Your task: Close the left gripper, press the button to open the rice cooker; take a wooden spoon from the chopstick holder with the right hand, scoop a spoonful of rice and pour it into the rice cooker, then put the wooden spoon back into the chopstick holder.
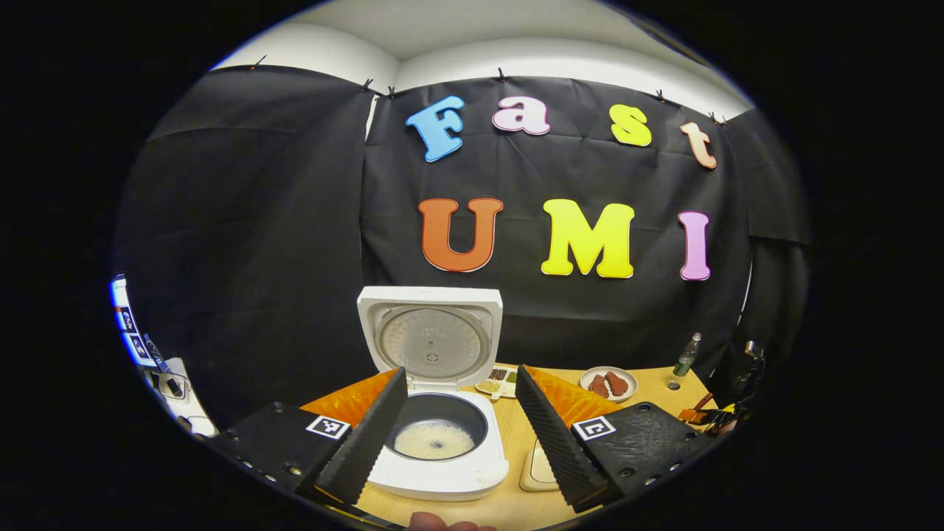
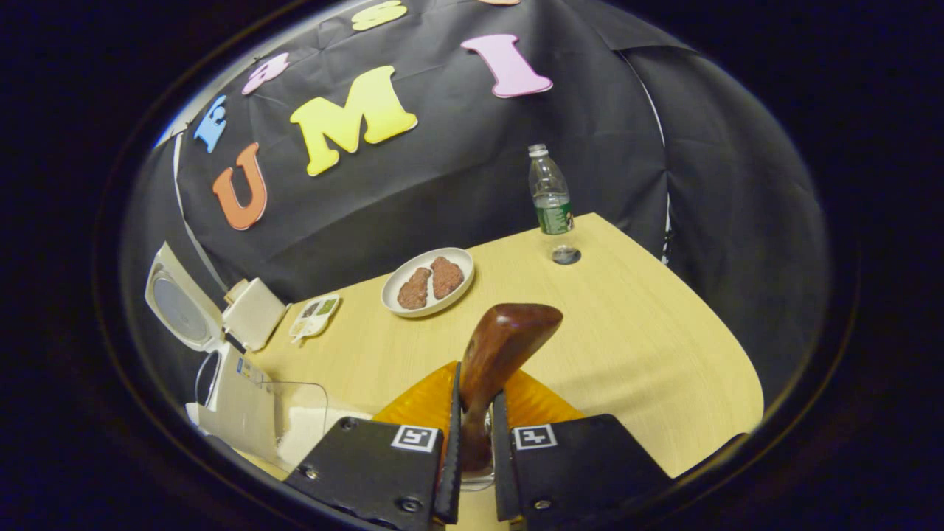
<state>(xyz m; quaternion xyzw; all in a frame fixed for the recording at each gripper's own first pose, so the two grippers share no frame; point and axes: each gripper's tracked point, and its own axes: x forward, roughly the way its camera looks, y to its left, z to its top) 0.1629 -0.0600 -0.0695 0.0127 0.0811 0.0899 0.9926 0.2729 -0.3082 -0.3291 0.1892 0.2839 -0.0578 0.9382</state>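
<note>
Pinched between the right gripper [image 2: 472,435] fingers, the wooden spoon [image 2: 501,346] should stay upright for lowering into its holder, while the left gripper [image 1: 461,431], spread wide, frames the open rice cooker [image 1: 439,442] at the table's [image 2: 634,346] left edge.

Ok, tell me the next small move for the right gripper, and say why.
Probably lower the brown wooden spoon back into the chopstick holder and open the right gripper. The white rice cooker stands with its lid up and pale rice already lies in the dark inner pot, so the pour looks done. The holder itself is hard to make out.
</note>
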